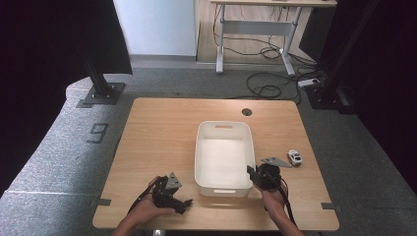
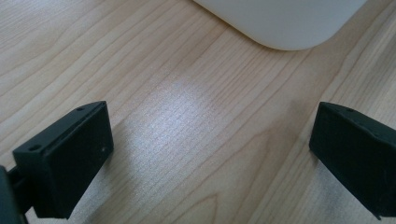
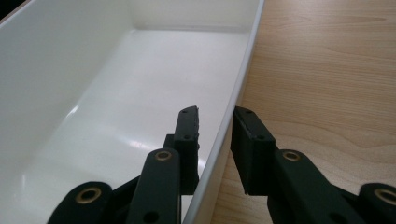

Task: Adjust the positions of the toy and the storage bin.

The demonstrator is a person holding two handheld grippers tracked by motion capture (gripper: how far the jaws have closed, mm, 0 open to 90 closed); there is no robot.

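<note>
The right hand-held gripper [image 3: 215,140] clamps the white tub's [image 3: 116,93] side wall, while the left hand-held gripper [image 2: 210,154] hovers open above the tabletop [image 2: 187,116].

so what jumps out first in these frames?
The white bin in the middle of the wooden table, with nothing visible inside it. The right gripper straddles the bin's right wall near its front corner, one jaw inside and one outside, closed to about the wall's thickness. The left gripper sits open above bare wood at front left, and a small toy car lies right of the bin.
</note>
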